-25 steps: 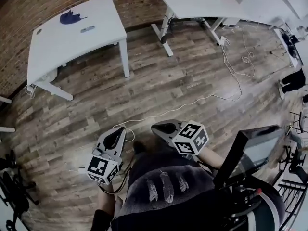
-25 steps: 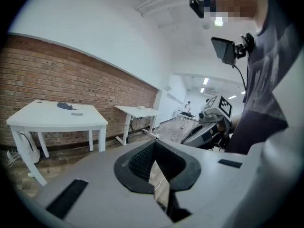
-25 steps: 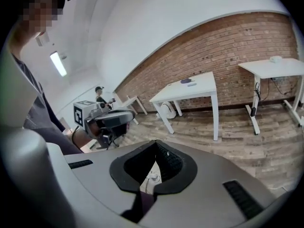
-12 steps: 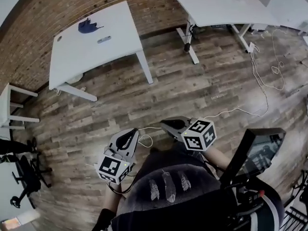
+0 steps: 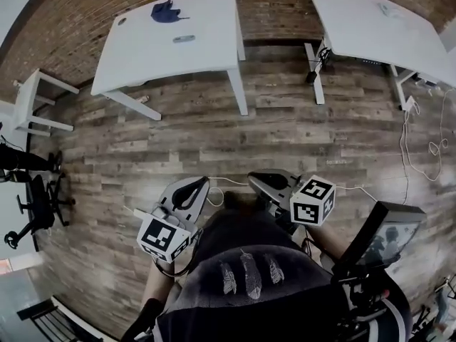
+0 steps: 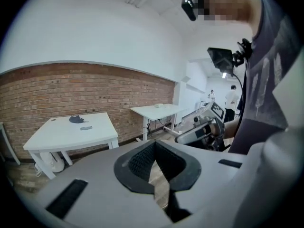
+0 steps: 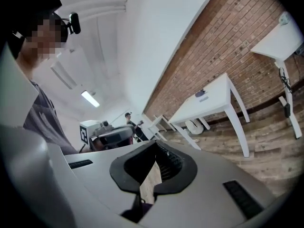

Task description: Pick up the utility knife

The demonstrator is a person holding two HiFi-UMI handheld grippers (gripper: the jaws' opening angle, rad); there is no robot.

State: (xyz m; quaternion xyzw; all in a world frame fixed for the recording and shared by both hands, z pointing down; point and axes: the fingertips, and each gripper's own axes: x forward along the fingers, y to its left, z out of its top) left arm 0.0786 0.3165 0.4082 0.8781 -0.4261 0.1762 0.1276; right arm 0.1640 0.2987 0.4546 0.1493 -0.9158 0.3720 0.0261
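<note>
You have not started the pick-up yet. Your grey left tongs (image 5: 185, 192) and grey right tongs (image 5: 265, 184) are both squeezed closed with nothing in them. The small grey flat utility knife (image 5: 183, 39) lies far ahead of both tongs, on the white table (image 5: 206, 55). Its long side runs sideways across your tongs. It is too small to tell which end is the blade.

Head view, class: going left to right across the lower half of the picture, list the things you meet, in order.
black office chair → left tongs → right tongs → tilted screen
</note>
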